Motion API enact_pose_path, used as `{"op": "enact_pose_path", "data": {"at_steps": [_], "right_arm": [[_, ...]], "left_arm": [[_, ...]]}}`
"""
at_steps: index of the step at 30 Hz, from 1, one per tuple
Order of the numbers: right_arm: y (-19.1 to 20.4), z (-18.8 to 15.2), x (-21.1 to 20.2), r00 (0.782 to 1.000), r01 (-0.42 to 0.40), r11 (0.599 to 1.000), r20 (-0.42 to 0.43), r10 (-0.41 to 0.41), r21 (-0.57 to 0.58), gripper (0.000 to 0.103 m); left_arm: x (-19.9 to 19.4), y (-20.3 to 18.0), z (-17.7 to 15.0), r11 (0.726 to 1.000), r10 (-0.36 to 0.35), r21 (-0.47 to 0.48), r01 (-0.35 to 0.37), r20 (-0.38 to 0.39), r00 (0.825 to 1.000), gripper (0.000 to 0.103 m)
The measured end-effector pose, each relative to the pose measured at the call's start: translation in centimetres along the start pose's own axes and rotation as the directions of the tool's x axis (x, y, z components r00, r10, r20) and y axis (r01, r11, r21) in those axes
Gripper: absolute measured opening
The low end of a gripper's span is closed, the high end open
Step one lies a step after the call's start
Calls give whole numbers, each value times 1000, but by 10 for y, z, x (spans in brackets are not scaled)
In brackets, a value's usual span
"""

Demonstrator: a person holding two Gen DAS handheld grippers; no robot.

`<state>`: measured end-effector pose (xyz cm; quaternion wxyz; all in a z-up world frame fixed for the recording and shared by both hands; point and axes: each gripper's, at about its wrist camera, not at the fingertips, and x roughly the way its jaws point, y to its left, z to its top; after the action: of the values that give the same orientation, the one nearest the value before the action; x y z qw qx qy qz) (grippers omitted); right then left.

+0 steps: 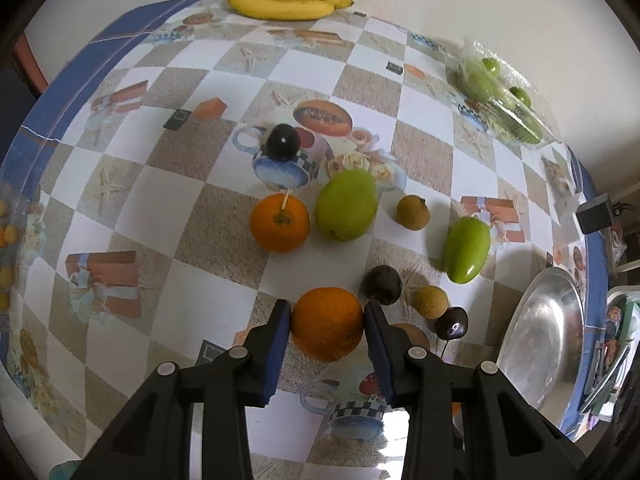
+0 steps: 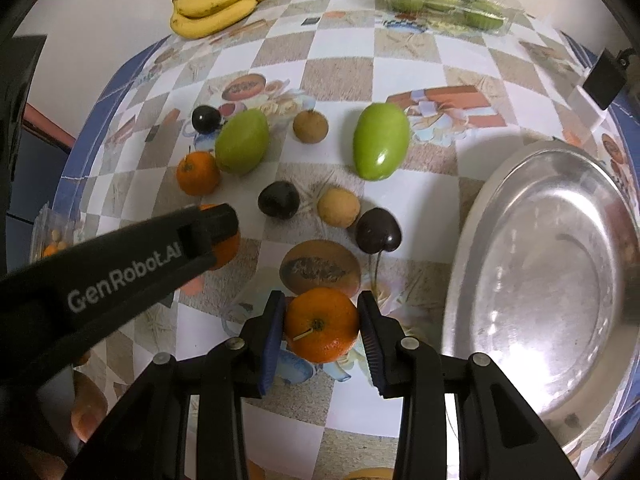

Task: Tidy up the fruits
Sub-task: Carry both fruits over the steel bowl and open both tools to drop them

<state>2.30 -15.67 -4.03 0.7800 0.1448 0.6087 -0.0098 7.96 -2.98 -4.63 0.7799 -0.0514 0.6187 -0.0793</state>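
Oranges sit in both our grippers: the left gripper (image 1: pixel 326 320) clasps a smooth orange (image 1: pixel 327 329) above the table (image 1: pixel 200 208), and the right gripper (image 2: pixel 322 320) clasps a stemmed orange (image 2: pixel 321 325), stem toward camera, beside the steel plate (image 2: pixel 540 280). Both are round, no long axis.

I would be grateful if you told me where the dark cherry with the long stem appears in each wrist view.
Left wrist view: the cherry lies lower right of centre, just right of the left gripper, beside a brown longan.
Right wrist view: the cherry lies just right of centre, above the right gripper.
Shared landmark: the steel plate, to the cherry's right in both.
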Motion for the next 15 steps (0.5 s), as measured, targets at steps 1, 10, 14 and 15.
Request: {"op": "enact_pose_path", "data": {"at_steps": [1, 10, 14, 15], "right_arm": [[-1, 0, -2, 1000, -1, 1000, 8, 1, 2, 38], [-25, 5, -28, 997, -1, 999, 82, -3, 52, 38], [-48, 4, -39, 993, 22, 994, 115, -35, 109, 38], [-57, 3, -44, 991, 34, 990, 127, -52, 133, 38]], "left_arm": [[-2, 0, -1, 1000, 1, -1, -1, 5, 1000, 40], [-22, -14, -4, 1000, -1, 24, -1, 74, 997, 40], [-27, -28, -7, 998, -12, 60, 7, 86, 996, 40], [-28, -33, -8, 997, -17, 76, 10, 88, 996, 40]]}}
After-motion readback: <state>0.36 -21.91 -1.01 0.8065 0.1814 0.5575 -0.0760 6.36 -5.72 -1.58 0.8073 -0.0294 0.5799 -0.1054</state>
